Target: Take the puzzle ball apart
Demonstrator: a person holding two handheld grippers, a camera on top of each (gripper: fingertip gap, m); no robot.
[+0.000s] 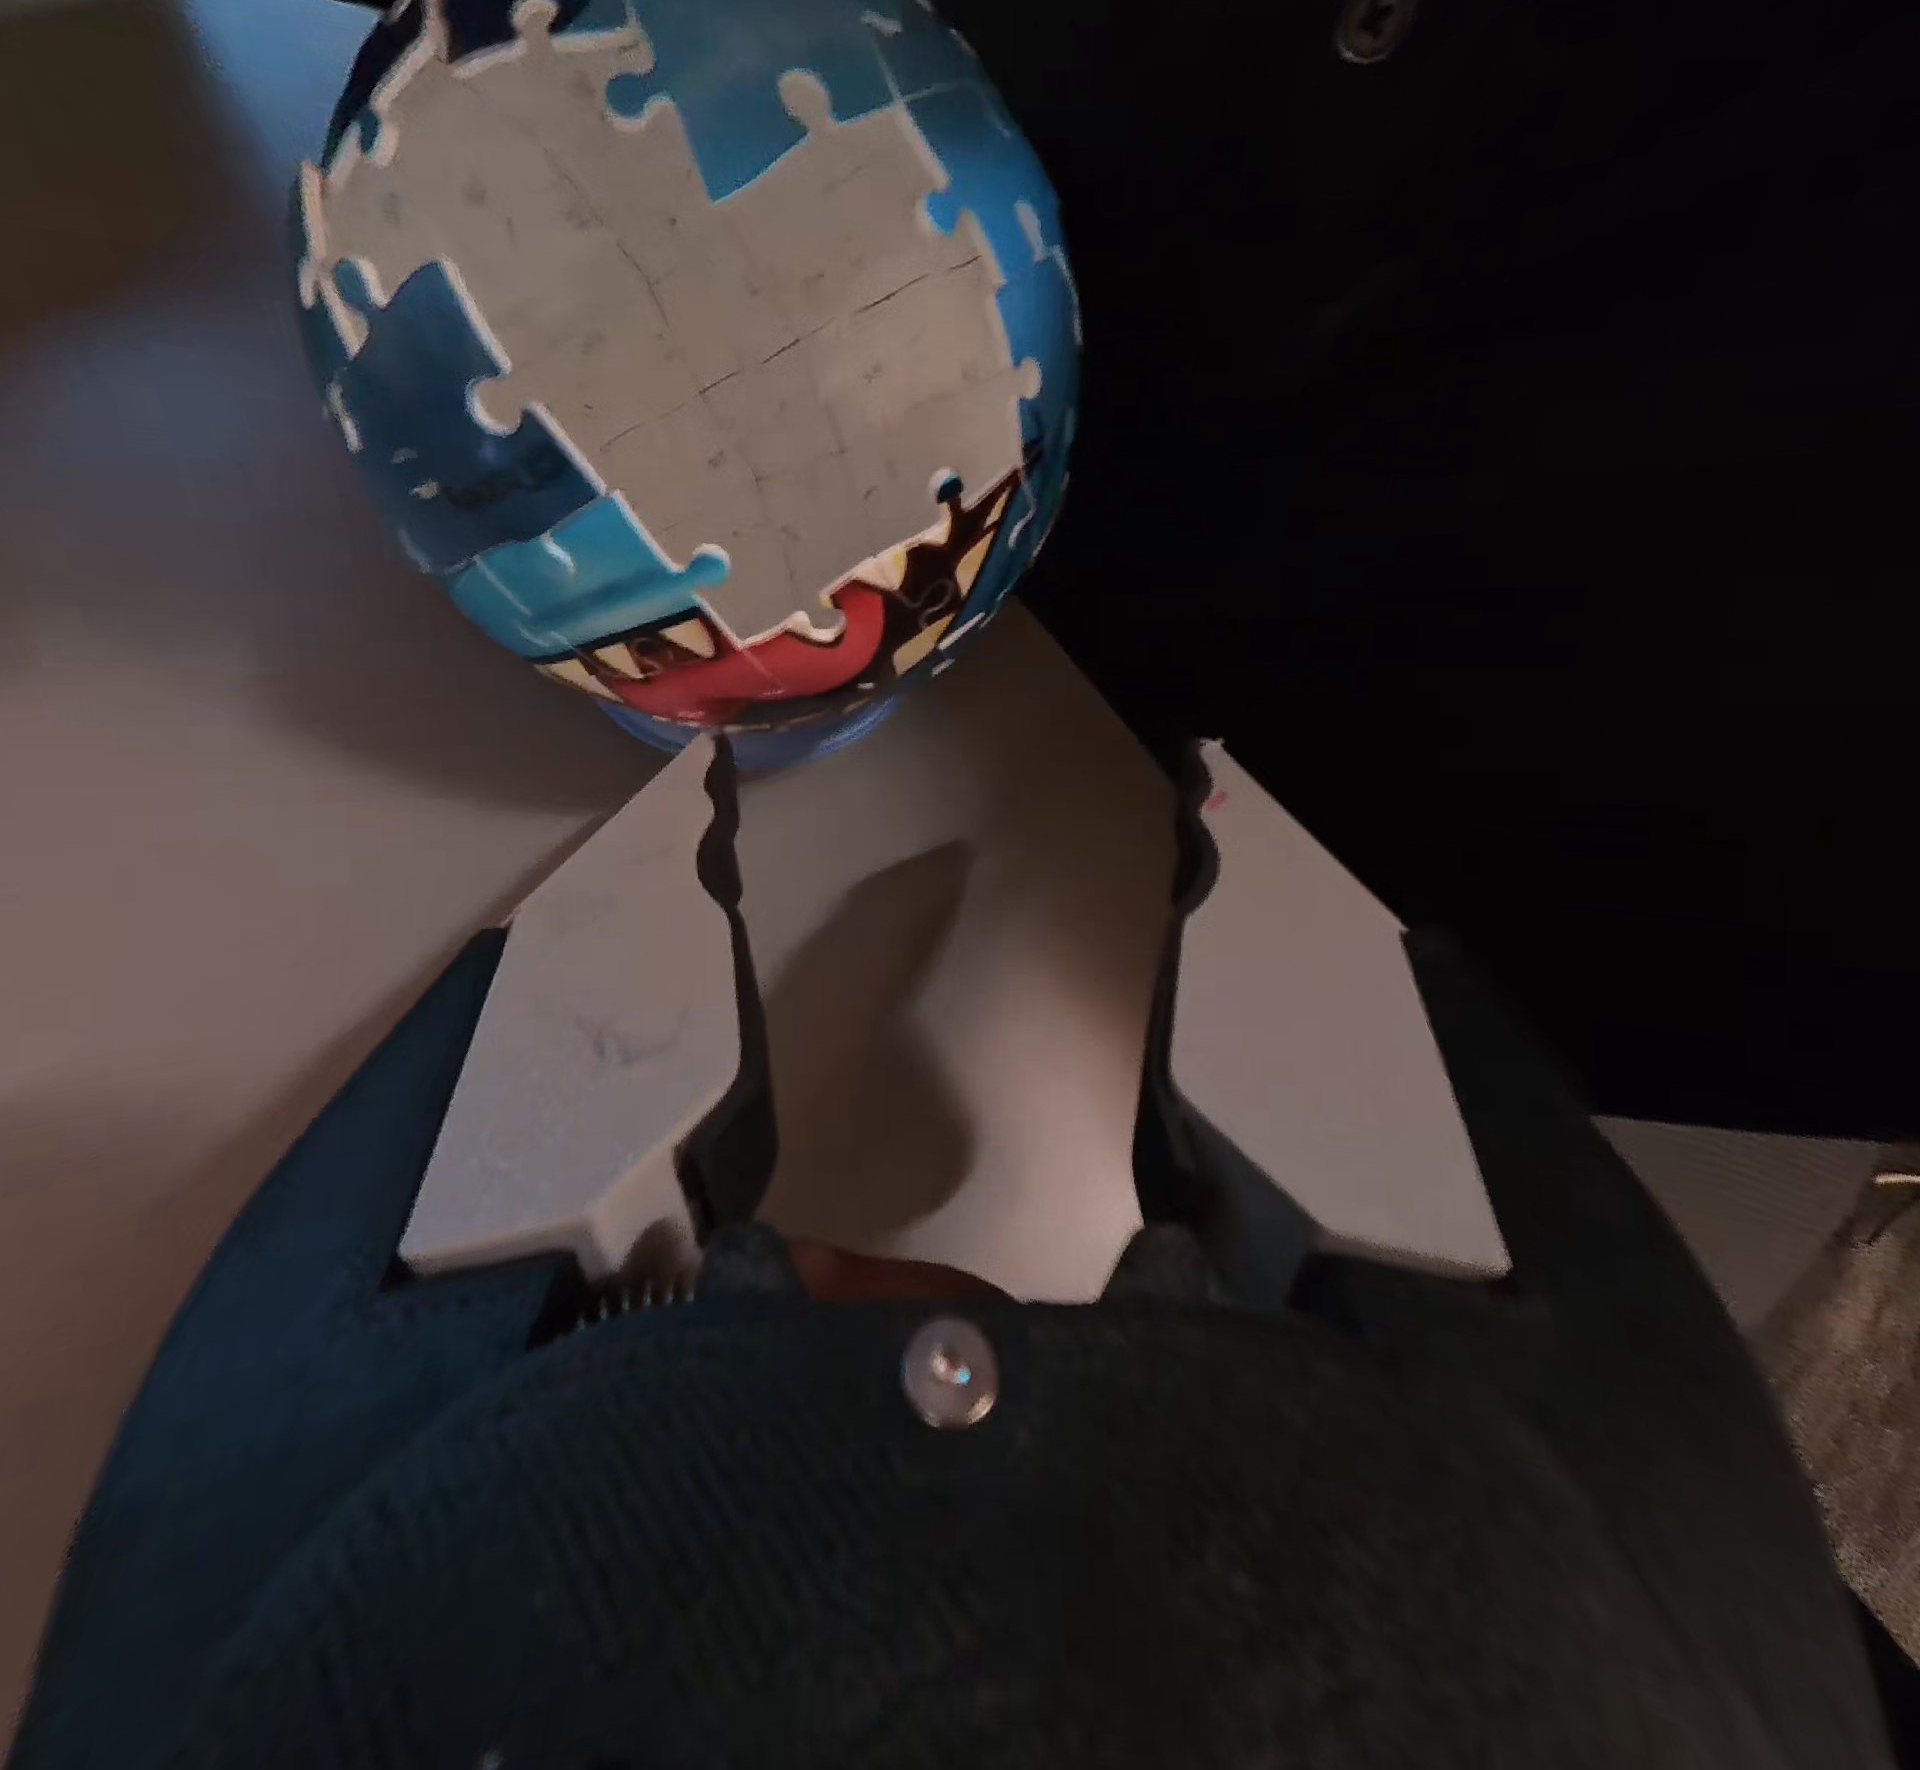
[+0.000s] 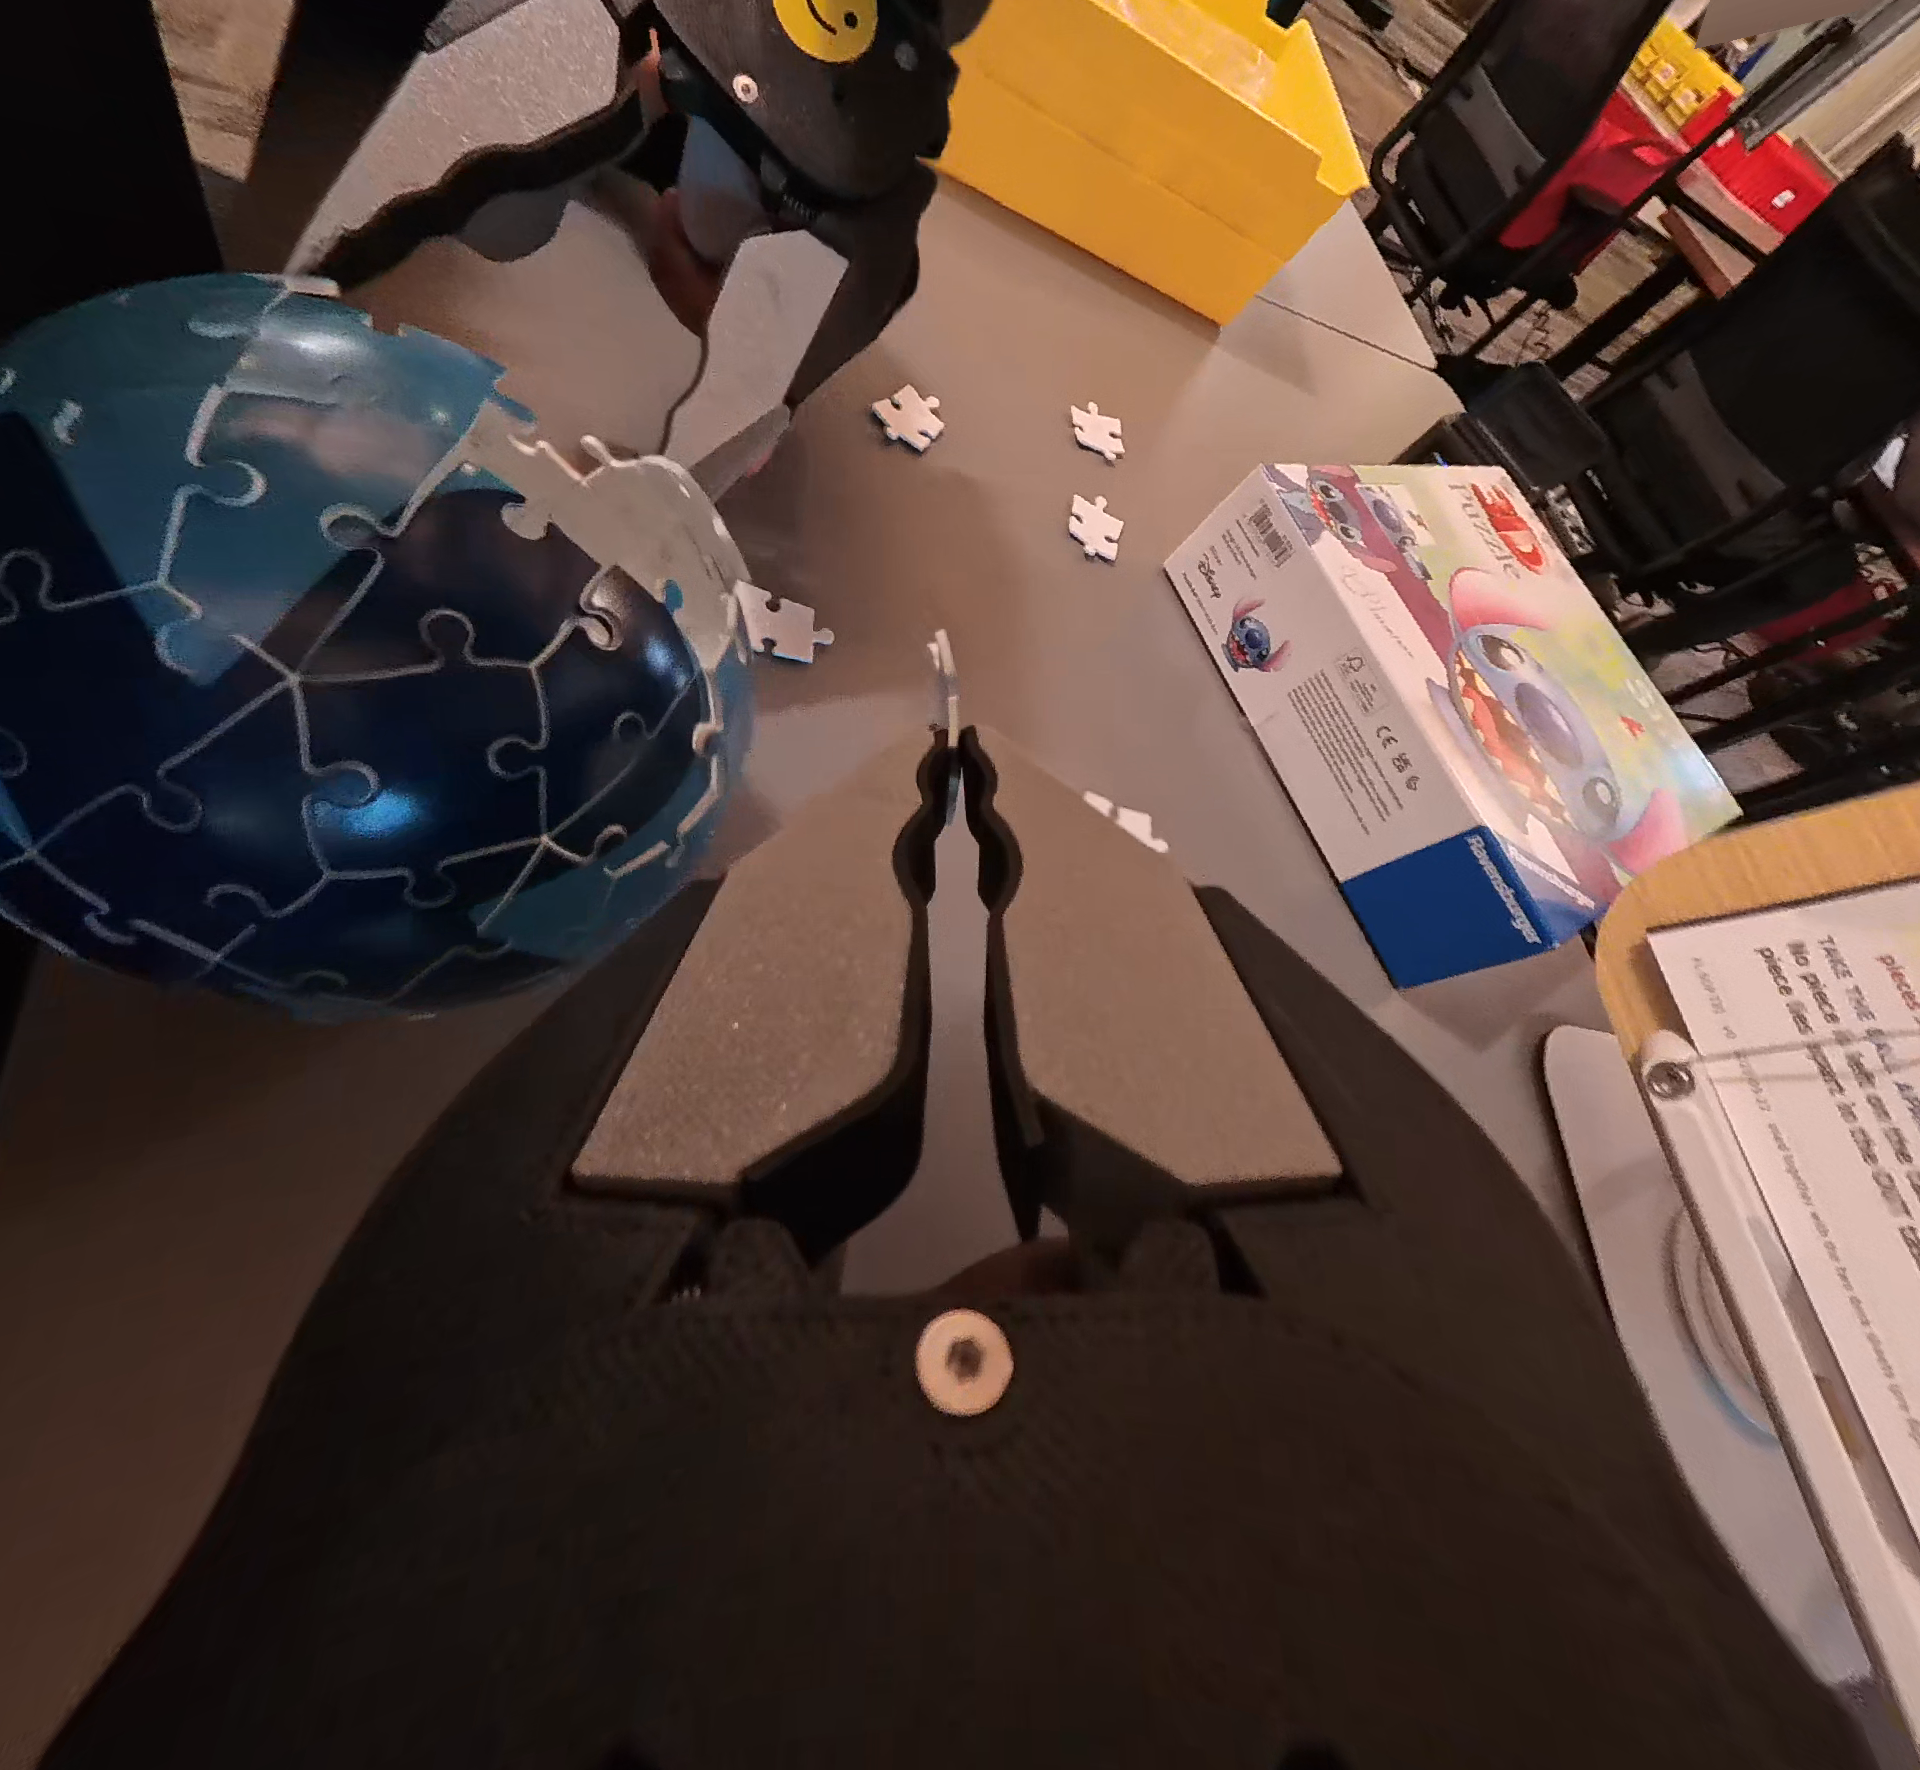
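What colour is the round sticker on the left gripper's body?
The sticker is yellow, with a black smiling face. It shows best in the right wrist view.

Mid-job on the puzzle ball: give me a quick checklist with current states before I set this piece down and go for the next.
1. Right gripper holding a piece: ok, shut on it, edge-on.
2. Left gripper clear of the puzzle ball: ok, open, ball just beyond its fingertips.
3. Ball opened: ok, hole shows the grey inner side of pieces.
4. Drop zone on the table: ok, bare spots among the loose pieces.
5. Ball steady: cannot tell, support unseen.
6. Puzzle box out of the way: ok, off to the right.
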